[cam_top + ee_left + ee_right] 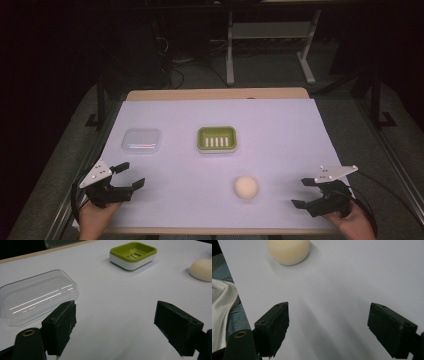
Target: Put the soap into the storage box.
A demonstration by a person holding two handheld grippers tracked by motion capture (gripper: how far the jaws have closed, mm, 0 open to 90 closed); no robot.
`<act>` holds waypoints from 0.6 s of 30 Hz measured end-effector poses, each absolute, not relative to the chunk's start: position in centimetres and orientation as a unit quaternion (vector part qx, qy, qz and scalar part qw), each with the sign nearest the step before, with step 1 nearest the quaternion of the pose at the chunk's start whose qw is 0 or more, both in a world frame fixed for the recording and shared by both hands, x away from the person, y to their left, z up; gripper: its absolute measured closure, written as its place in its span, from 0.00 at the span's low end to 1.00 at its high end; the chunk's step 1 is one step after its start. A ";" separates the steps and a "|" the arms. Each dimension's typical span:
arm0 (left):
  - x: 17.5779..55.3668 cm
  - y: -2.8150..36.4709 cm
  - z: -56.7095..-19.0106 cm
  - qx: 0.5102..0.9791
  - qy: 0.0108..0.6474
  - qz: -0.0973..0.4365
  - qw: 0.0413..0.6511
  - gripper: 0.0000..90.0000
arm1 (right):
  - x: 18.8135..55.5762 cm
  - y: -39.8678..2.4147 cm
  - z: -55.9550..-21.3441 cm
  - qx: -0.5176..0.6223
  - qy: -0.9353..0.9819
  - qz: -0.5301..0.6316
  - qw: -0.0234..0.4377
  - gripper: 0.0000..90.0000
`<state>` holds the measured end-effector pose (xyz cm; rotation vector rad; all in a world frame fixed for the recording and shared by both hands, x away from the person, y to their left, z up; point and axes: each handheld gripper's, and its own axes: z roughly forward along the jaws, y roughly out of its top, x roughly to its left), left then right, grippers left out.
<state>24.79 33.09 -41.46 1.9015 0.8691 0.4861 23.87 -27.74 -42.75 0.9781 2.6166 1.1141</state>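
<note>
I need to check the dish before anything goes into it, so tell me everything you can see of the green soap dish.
The green soap dish is a rounded rectangle with a lime-green inner tray, slotted with a row of short drain openings, seated in a white base. It looks like smooth plastic. It sits upright and flat on the white table cover, near the middle, and holds nothing. Nothing touches it: the clear lid lies apart to its left, and the cream soap lies nearer the person, apart from it.

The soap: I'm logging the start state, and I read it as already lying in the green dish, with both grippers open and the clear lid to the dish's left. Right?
Not quite. The soap lies on the white sheet in front of the green dish, not in it, as the high view shows. Both grippers are open, and the clear lid is left of the dish.
</note>
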 end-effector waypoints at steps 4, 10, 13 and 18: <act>24.7 32.7 -41.4 0.785 0.347 0.198 0.473 0.19 | 24.0 -26.9 -42.6 0.319 0.873 0.363 0.061 0.19; 24.7 32.8 -41.5 0.788 0.347 0.196 0.470 0.18 | 24.3 -25.6 -42.2 0.302 0.883 0.355 0.058 0.19; 24.8 32.9 -41.4 0.789 0.348 0.199 0.466 0.18 | 24.5 -25.1 -42.1 0.293 0.885 0.357 0.062 0.18; 24.7 32.7 -41.4 0.788 0.354 0.201 0.461 0.17 | 25.0 -24.4 -41.7 0.287 0.889 0.351 0.062 0.18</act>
